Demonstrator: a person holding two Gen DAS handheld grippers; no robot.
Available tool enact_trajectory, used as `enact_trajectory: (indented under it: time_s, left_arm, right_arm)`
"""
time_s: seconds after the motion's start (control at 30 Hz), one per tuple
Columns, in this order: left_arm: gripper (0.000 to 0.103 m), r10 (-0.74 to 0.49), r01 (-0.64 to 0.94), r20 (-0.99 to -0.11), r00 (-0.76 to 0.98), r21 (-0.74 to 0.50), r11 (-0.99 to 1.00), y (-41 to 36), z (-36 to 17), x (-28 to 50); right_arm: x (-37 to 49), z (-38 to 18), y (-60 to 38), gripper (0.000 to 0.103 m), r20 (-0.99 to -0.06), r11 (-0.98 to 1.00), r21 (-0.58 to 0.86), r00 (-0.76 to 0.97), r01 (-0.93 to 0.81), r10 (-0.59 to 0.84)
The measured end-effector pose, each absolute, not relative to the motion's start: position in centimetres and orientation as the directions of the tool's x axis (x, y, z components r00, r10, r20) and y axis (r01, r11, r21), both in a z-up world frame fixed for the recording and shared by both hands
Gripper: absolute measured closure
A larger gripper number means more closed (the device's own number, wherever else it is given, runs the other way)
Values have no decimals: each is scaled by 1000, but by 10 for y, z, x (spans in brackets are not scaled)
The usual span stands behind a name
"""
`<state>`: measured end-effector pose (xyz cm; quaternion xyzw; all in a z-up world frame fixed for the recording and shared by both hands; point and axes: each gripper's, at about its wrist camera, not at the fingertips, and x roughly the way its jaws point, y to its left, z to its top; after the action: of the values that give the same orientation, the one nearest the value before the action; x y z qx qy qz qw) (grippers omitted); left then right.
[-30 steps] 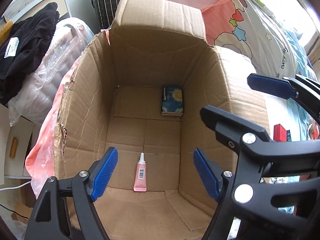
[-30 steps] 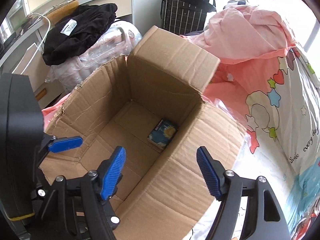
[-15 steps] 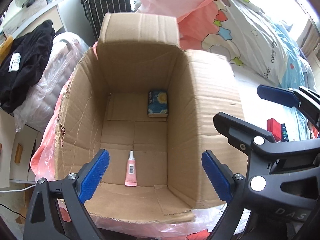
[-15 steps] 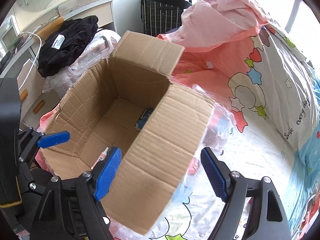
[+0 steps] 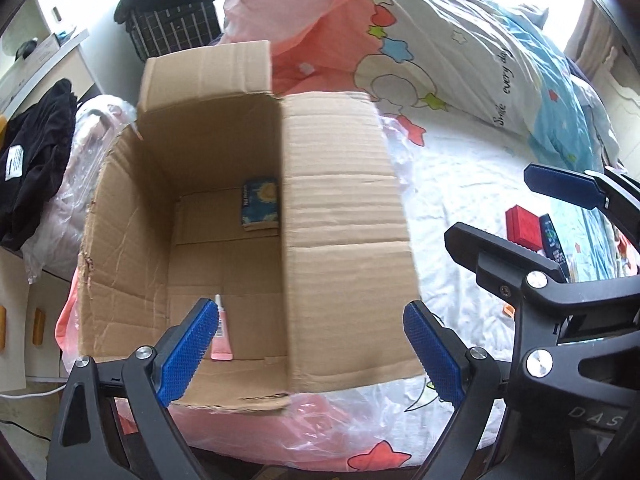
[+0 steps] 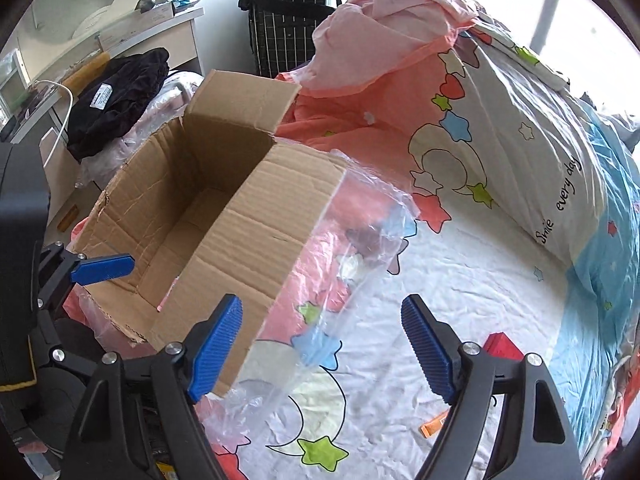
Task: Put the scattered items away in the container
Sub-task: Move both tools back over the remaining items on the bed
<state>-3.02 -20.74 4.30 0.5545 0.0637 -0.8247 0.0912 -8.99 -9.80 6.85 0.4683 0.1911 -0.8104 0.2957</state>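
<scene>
The open cardboard box (image 5: 344, 208) stands on the bed's edge. On its floor lie a blue tissue packet (image 5: 258, 204) at the far side and a pink tube (image 5: 221, 334) at the near side. My left gripper (image 5: 310, 354) hangs open and empty above the box's near right wall. My right gripper (image 6: 322, 344) is open and empty over the bedsheet, just right of the box (image 6: 248, 216). A red box (image 6: 502, 346) and an orange clip (image 6: 434, 426) lie on the sheet near its right finger. In the left wrist view a dark blue item (image 5: 554, 240) lies beside the red box (image 5: 522, 224).
Clear plastic wrap (image 6: 360, 220) covers bedding beside the box. A patterned quilt (image 6: 520, 128) is heaped at the back right. A black garment (image 6: 116, 100) lies on a wrapped suitcase to the left, with a black checked bag (image 6: 292, 12) behind and a desk (image 6: 152, 24) beyond.
Both grippers have drifted right, from above the box's inside toward its right wall and the bedsheet. The left jaws have spread wider. The tube and packet have stayed put.
</scene>
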Motion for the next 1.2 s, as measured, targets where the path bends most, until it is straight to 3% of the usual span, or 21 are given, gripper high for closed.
enact_trajectory:
  time_s: [1.2]
  left_arm:
    - [7, 39, -137, -951, -305, 4, -991, -11, -4, -67]
  right_arm:
    - [-89, 12, 129, 24, -912, -949, 5, -387, 314, -133]
